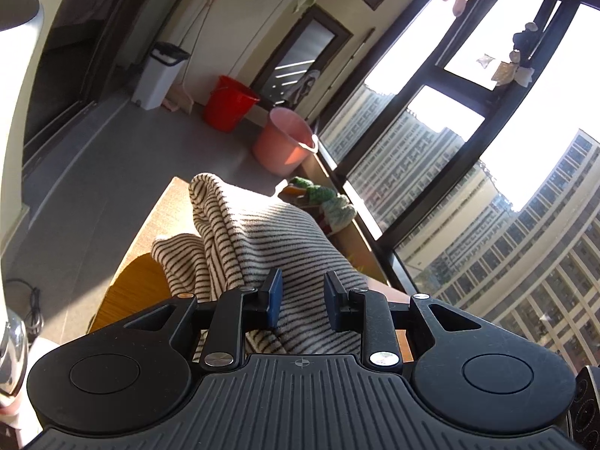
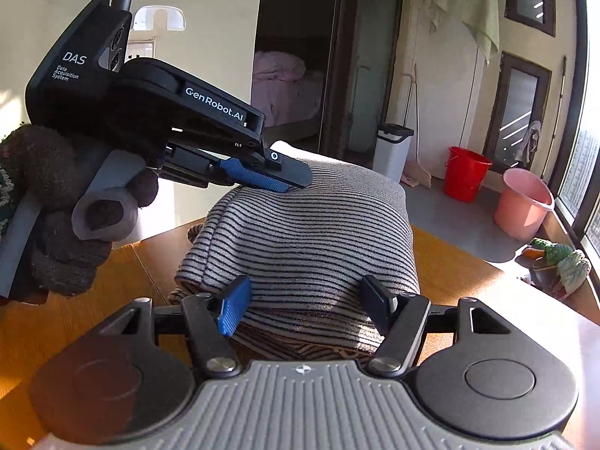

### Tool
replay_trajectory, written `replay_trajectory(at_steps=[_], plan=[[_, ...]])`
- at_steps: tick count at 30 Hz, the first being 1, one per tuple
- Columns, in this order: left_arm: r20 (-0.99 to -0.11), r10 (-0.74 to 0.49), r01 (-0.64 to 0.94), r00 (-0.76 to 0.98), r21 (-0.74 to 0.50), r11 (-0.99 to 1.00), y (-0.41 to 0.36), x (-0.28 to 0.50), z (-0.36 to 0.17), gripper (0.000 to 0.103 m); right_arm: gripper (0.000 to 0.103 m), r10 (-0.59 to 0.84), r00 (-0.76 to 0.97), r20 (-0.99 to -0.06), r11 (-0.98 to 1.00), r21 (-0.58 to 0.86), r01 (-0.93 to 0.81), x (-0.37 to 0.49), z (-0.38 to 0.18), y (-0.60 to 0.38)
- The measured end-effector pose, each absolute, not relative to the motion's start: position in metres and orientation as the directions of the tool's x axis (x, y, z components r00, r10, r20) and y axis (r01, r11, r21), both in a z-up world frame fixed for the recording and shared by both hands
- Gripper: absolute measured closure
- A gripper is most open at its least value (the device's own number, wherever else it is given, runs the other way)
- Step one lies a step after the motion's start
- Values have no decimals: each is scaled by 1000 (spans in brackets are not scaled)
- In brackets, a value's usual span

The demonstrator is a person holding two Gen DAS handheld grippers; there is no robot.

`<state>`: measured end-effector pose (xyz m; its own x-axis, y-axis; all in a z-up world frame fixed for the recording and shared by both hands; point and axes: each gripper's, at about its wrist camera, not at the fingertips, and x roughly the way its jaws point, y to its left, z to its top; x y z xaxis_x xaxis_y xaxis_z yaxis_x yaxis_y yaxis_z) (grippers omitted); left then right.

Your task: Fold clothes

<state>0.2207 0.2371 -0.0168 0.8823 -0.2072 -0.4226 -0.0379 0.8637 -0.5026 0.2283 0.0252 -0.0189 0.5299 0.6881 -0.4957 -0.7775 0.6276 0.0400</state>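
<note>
one folded striped garment (image 2: 300, 240) – two grippers, left (image 1: 302, 305) and right (image 2: 305, 309), fingers apart

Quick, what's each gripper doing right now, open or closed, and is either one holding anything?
Left gripper: open, jaws apart above the striped garment, gripping nothing.
Right gripper: open, jaws spread wide over the near edge of the garment, not clamped on it.
</note>
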Motion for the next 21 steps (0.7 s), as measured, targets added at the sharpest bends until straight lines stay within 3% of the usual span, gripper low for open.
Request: replay_trajectory(at_steps=[2,4,7,11,17,21], plan=[[-424,-122,-63,898,-398,915,220,207,-6,40,35,692,524,-496,618,33,-785,228,-18,25],[-445,-86,-73,891,-329,941,207,200,-2,33,34,697,519,-495,609,25,-793,227,-17,24],[-509,-132,-90,851,-388,917,213,206,-16,37,34,703,510,-495,594,15,-804,226,-15,24],[-529,-188,-108,827,-478,872,228,206,-35,32,32,759,505,-411,628,256,-735,255,3,-18],[-523,-241,-92,818,-531,842,236,212,-43,32,29,761,456,-461,647,498,-577,333,-35,-30],[-519,-260,-73,814,-536,841,239,211,-46,32,27,837,369,-404,545,668,-507,347,-61,-28]])
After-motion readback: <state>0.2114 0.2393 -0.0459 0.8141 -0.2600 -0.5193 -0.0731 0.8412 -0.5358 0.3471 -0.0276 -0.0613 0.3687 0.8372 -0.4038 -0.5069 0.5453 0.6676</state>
